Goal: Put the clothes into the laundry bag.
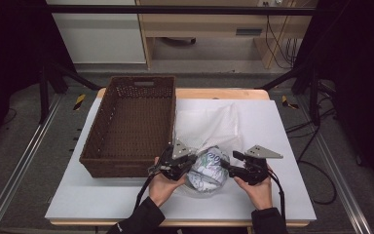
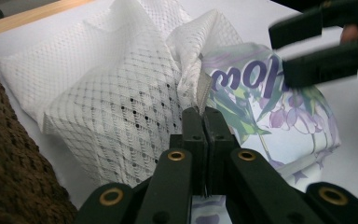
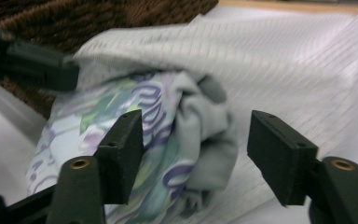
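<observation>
A white mesh bag [image 1: 209, 124] lies on the table, its near end bulging around a bundled cloth [image 1: 208, 170] printed with purple flowers. My left gripper [image 1: 191, 162] is at the bundle's left side. In the left gripper view, the left gripper [image 2: 201, 112] is shut on the hem of the mesh bag [image 2: 121, 107], beside the cloth [image 2: 279, 121]. My right gripper [image 1: 229, 168] sits at the bundle's right. In the right gripper view, the right gripper [image 3: 196, 123] is open, one jaw on either side of the cloth [image 3: 200, 154], and the pads do not press it.
A brown wicker basket [image 1: 121, 165] stands on the white tabletop [image 1: 282, 146], just left of the bag, with nothing inside it. Bare table lies to the right and along the front edge. The person's hands come in from the bottom.
</observation>
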